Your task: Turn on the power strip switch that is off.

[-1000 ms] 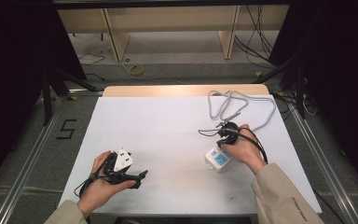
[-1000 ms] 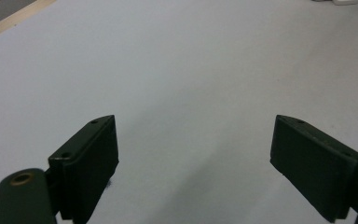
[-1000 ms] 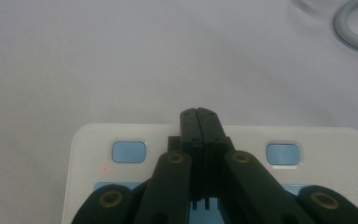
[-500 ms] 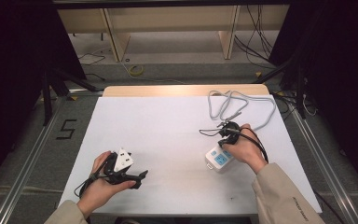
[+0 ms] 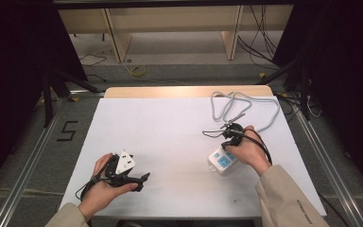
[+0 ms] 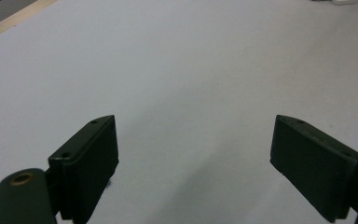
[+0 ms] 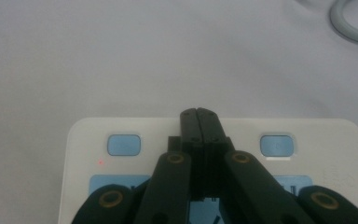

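In the high view, a white power strip (image 5: 221, 162) lies flat on the white tabletop (image 5: 170, 127), in the lower right part of the frame. The right claw (image 5: 230, 141) is right over it, held by the right hand (image 5: 246, 149). In the right gripper view, the two black jaws are pressed tight together with nothing between them, and their tips sit over the top of the power strip (image 7: 214, 158), between two blue buttons, one (image 7: 124, 144) at the left and one (image 7: 276, 145) at the right. A claw closed up like that makes one thin tip, so my guess is that it is held this way to poke or press something on the strip, or to keep the strip from sliding. A tiny red dot (image 7: 100, 162) glows near the left button. The strip's grey cord (image 5: 236, 106) curls in loops toward the upper right of the high view, out of the way of the hands. The left claw (image 5: 139, 180) is far off in the lower left of that view, resting low on the tabletop in the left hand (image 5: 103, 182). In the left gripper view, its jaws are spread wide apart and there is just bare tabletop (image 6: 191, 70) between them. It looks like it is waiting there, ready but not helping yet. A white three-cornered plate (image 5: 125, 162) sits on top of it.
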